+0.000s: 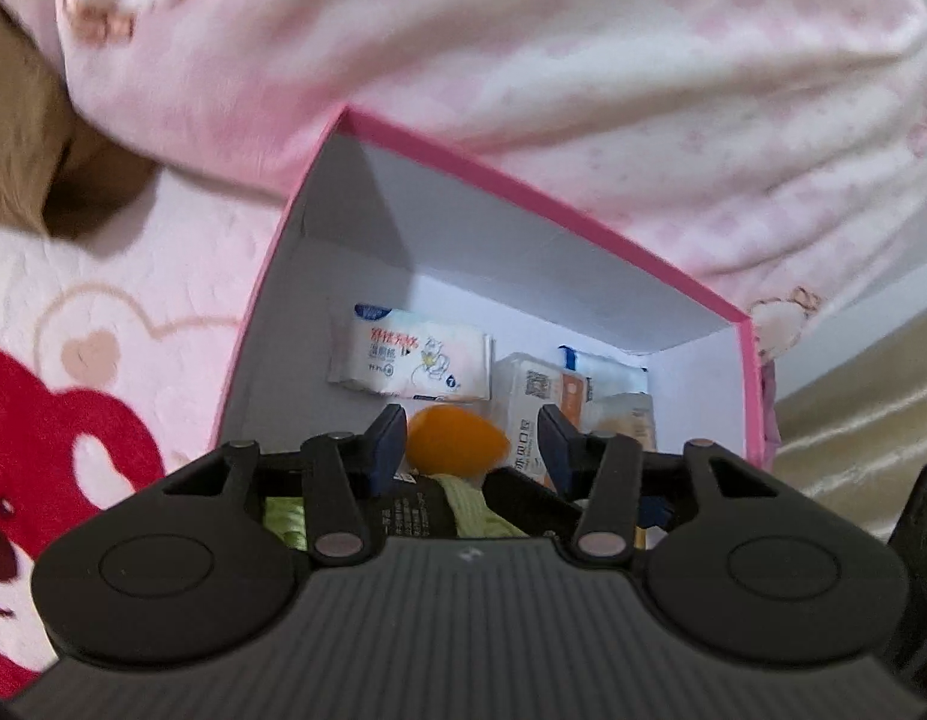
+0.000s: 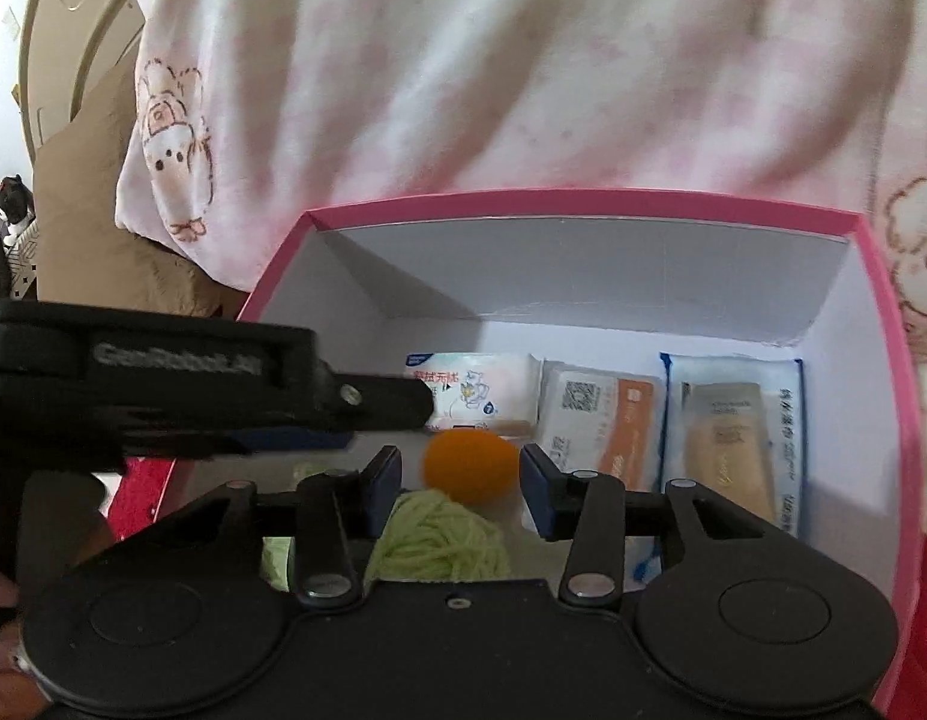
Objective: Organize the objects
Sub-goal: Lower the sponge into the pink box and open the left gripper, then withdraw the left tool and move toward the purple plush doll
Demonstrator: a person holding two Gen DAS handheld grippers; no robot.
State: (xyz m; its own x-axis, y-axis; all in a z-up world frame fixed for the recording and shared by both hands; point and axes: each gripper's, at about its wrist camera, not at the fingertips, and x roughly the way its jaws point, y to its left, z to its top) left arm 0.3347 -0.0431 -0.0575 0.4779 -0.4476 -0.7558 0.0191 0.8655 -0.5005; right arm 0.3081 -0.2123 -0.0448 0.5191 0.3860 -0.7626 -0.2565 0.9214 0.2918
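Observation:
A pink box with a white inside [image 1: 523, 177] [image 2: 583, 201] lies open on a bed. In it lie a white wipes pack [image 1: 412, 360] [image 2: 472, 390], an orange-and-white pack [image 1: 538, 393] [image 2: 601, 420], a blue-edged pack [image 2: 733, 438], an orange egg-shaped sponge [image 1: 454, 441] [image 2: 469, 465] and a light green yarn bundle [image 1: 475, 507] [image 2: 439, 540]. My left gripper [image 1: 472, 444] is open above the sponge, over the box. It also shows in the right wrist view [image 2: 271, 402], reaching in from the left. My right gripper [image 2: 460, 480] is open above the sponge and the yarn.
The person's pink patterned pyjamas [image 1: 523, 48] [image 2: 493, 60] fill the far side right behind the box. A pink blanket with a red bear [image 1: 61, 420] lies left of the box. Cream fabric [image 1: 853, 420] lies at the right.

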